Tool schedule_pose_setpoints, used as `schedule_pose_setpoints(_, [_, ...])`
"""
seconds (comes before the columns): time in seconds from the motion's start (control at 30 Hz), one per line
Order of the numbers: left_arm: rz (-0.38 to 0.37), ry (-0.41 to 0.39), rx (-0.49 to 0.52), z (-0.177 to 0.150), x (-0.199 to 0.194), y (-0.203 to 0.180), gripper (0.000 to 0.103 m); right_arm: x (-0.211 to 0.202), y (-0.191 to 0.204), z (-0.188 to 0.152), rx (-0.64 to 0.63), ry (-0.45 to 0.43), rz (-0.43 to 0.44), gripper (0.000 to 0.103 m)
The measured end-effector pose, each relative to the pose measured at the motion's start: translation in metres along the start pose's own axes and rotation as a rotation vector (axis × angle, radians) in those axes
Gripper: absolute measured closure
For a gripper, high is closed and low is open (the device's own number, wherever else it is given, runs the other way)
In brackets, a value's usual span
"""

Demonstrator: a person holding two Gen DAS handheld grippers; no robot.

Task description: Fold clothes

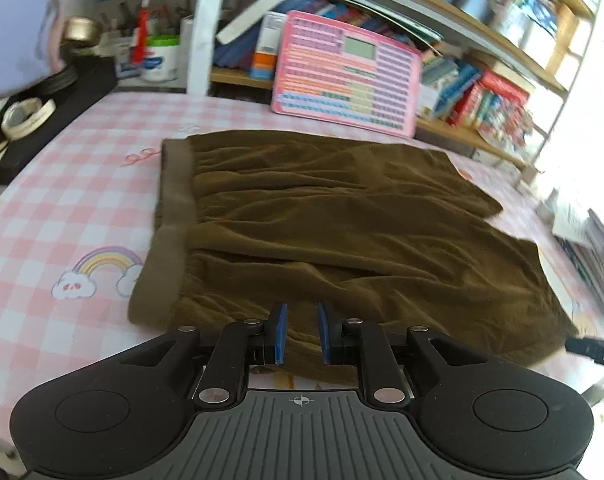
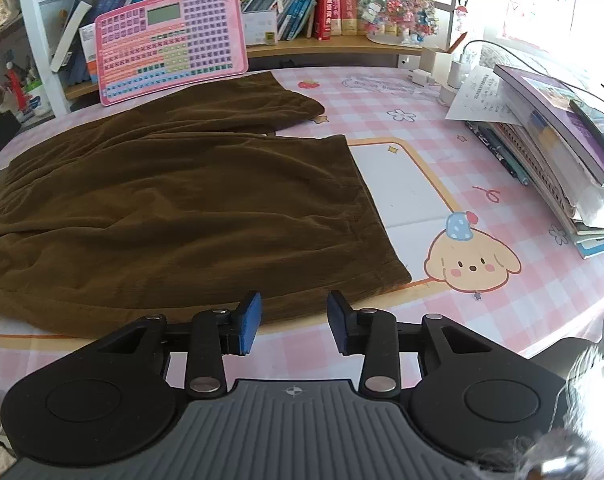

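A pair of olive-brown shorts (image 1: 321,232) lies flat on the pink checked table cover (image 1: 62,208), its waistband (image 1: 170,216) to the left and both legs pointing right. My left gripper (image 1: 302,332) is open with a narrow gap, just over the near edge of the shorts, nothing clamped between the blue pads. In the right wrist view the same shorts (image 2: 174,208) spread to the left, and the near leg hem (image 2: 365,208) runs down the middle. My right gripper (image 2: 294,324) stands open at the near edge by that hem corner, holding nothing.
A pink keyboard toy (image 2: 170,44) leans against the bookshelf (image 2: 325,46) behind the shorts. A pile of books and papers (image 2: 549,148) fills the table's right side, with cables. Black items and a tape roll (image 1: 26,114) sit at the far left.
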State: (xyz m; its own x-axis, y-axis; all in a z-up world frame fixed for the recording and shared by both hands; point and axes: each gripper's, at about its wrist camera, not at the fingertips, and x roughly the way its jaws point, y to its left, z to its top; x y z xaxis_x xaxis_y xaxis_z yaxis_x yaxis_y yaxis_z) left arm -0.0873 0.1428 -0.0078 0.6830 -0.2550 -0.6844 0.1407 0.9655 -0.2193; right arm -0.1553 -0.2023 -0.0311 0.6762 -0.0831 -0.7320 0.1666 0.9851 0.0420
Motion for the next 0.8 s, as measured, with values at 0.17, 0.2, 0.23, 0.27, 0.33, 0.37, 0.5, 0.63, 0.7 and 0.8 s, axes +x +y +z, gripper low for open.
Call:
schedule_pose_setpoints(0.17, [0.031, -0.009, 0.056, 0.007, 0.000, -0.008, 0.049, -0.006, -0.001, 0.005, -0.006, -0.009, 0.008, 0.053])
schedule_pose_setpoints(0.2, [0.038, -0.015, 0.063, 0.008, 0.000, -0.008, 0.046, -0.007, -0.001, 0.007, -0.007, -0.010, 0.011, 0.052])
schedule_pose_setpoints(0.23, [0.038, -0.018, 0.066, 0.010, 0.000, -0.007, 0.045, -0.008, -0.001, 0.008, -0.009, -0.012, 0.013, 0.049])
schedule_pose_setpoints(0.27, [0.038, -0.017, 0.065, 0.011, 0.000, -0.007, 0.042, -0.009, -0.002, 0.009, -0.010, -0.014, 0.015, 0.046])
schedule_pose_setpoints(0.33, [0.043, -0.011, 0.057, 0.012, 0.001, -0.007, 0.034, -0.010, -0.001, 0.012, -0.016, -0.010, 0.016, 0.041])
schedule_pose_setpoints(0.37, [0.045, -0.007, 0.053, 0.012, 0.002, -0.007, 0.032, -0.009, 0.000, 0.013, -0.019, -0.005, 0.017, 0.038])
schedule_pose_setpoints(0.5, [0.052, 0.023, 0.061, 0.011, 0.009, -0.013, 0.021, -0.005, 0.004, 0.016, -0.040, 0.015, 0.019, 0.029])
schedule_pose_setpoints(0.63, [0.033, 0.044, 0.072, 0.013, 0.017, -0.021, 0.021, 0.001, 0.007, 0.020, -0.079, 0.026, 0.014, 0.020])
schedule_pose_setpoints(0.7, [0.038, 0.051, 0.075, 0.016, 0.022, -0.024, 0.021, 0.005, 0.005, 0.025, -0.100, 0.026, 0.025, 0.017])
schedule_pose_setpoints(0.8, [0.047, 0.061, 0.075, 0.021, 0.030, -0.029, 0.021, 0.012, -0.001, 0.035, -0.126, 0.022, 0.049, 0.017])
